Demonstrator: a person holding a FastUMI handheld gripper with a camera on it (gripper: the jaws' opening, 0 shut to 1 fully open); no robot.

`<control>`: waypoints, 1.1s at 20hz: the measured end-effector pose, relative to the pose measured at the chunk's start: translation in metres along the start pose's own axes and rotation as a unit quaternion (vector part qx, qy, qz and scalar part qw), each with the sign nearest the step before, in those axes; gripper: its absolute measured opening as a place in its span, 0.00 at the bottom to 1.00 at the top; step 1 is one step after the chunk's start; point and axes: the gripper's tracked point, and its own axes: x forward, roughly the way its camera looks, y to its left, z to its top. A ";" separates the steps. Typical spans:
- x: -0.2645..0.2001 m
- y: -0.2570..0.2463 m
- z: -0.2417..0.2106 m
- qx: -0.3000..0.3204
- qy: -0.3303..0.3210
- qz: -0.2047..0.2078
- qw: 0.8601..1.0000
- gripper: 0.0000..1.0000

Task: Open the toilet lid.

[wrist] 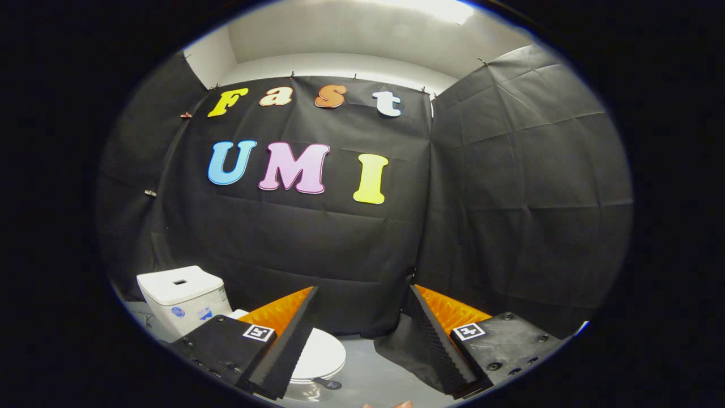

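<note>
Approach step: gripper (362,317) fingers spread wide, holding nothing. Toilet lid (320,354) (closed) at 10 o'clock; next, lower toward its front edge.

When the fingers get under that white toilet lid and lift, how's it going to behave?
The toilet lid lies closed, below the open hand-held gripper, past one finger. It looks like a smooth, glossy, rigid shell, so it would probably swing up in one piece rather than bend. The gloss suggests the fingers could slip. It probably pivots at the end nearest the tank.
</note>
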 end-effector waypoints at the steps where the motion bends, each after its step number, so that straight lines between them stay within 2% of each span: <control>1: 0.005 0.005 -0.014 0.001 0.000 0.007 1.000 0.98; 5: 0.023 0.029 -0.071 0.048 0.036 0.043 0.997 0.98; 10: 0.043 0.024 -0.139 0.089 0.085 0.042 0.992 0.98; 13: 0.051 0.015 -0.189 0.129 0.147 0.034 0.980 0.99; 18: 0.043 0.011 -0.269 0.239 0.251 0.026 0.938 0.99; 22: 0.038 0.012 -0.325 0.316 0.330 0.014 0.889 0.99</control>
